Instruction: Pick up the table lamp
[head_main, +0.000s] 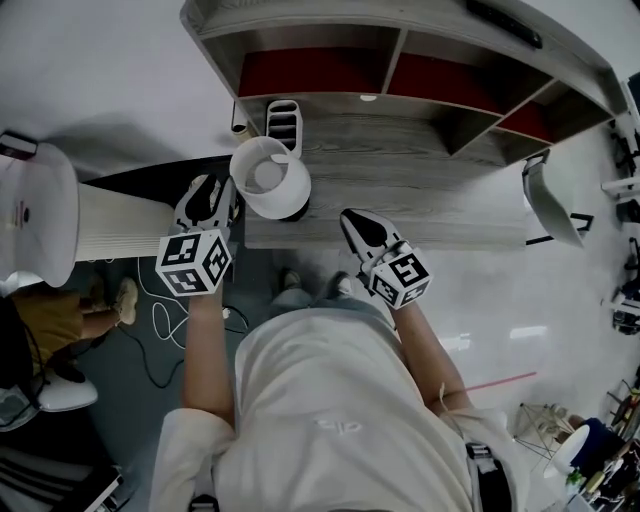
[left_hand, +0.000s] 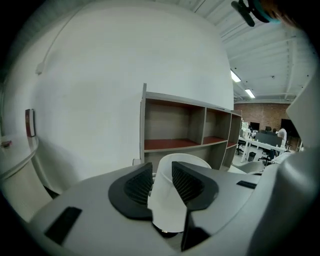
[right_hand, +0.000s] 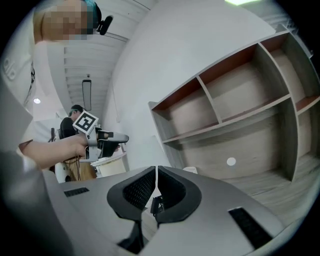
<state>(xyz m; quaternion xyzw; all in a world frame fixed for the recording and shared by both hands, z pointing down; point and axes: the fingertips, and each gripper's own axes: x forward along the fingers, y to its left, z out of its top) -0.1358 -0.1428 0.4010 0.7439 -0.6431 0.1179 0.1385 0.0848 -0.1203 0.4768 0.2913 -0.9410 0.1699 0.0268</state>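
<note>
Table lamp (head_main: 270, 178): its white shade shows in the gap between the jaws of the left gripper (left_hand: 161, 171). Those jaws stand apart, and the ribbed pads (left_hand: 138, 186) do not press on it. Light shows on both sides of the shade, so this is a line-up and not a grip. In the left gripper view the shade sits a little beyond the fingertips, with the lamp's dark foot below it. From the head view, that gripper is just beside the shade, on the shade's left. The lamp stands upright near the front edge of the grey wooden worktop (head_main: 430, 195).

The right gripper (right_hand: 156, 174) has its jaws closed together with nothing between them. It hangs at the worktop's front edge, to the right of the lamp and apart from it. It points toward the open shelf unit (head_main: 400, 70) at the back.

By my reading the task is at its beginning. The lamp is on the worktop, not lifted, and neither gripper has hold of it. The left gripper is placed to take it. What is left is the grasp itself, closing on the shade's wall or on a firmer part lower down, and then the lift. I expect the thin, wide shade to be a slippery, yielding place to pinch.
</note>
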